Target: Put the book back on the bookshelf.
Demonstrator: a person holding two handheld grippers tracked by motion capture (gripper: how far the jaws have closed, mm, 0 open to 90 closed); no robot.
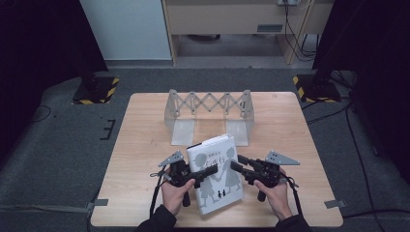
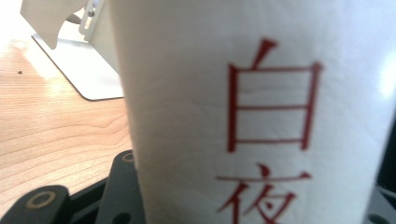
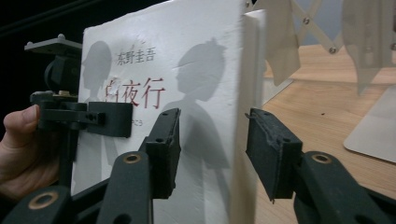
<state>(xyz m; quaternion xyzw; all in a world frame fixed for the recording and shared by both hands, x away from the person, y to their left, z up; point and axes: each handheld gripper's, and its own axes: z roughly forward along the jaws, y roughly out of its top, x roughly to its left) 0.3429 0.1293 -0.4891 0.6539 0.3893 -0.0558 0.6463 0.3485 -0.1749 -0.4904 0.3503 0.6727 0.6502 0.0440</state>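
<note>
Book [image 1: 219,175], white cover w/ grey silhouettes and red characters, sits between my two grippers near the front of the desk [image 1: 145,145], a bit right of centre in the high view. It's tilted, top edge toward the folding metal bookstand [image 1: 209,115] at the back of the desk; stand and book are apart.

Left gripper [image 1: 209,170] comes in from the book's left side, jaws clenched on the left edge, one jaw lying across the cover by the red title. In the left gripper view the cover [image 2: 252,112] is right up against the camera, red characters large and blurred.

Right gripper [image 1: 236,164] is at the book's right edge. In the right gripper view its jaws straddle that edge [image 3: 236,154]: one jaw over the cover, the other on the far side w/ a clear gap showing, so I read it as released, not pressing.

Both hands sit low at the desk's near edge, left hand [image 1: 174,192] and right hand [image 1: 276,193] behind their grippers.
</note>
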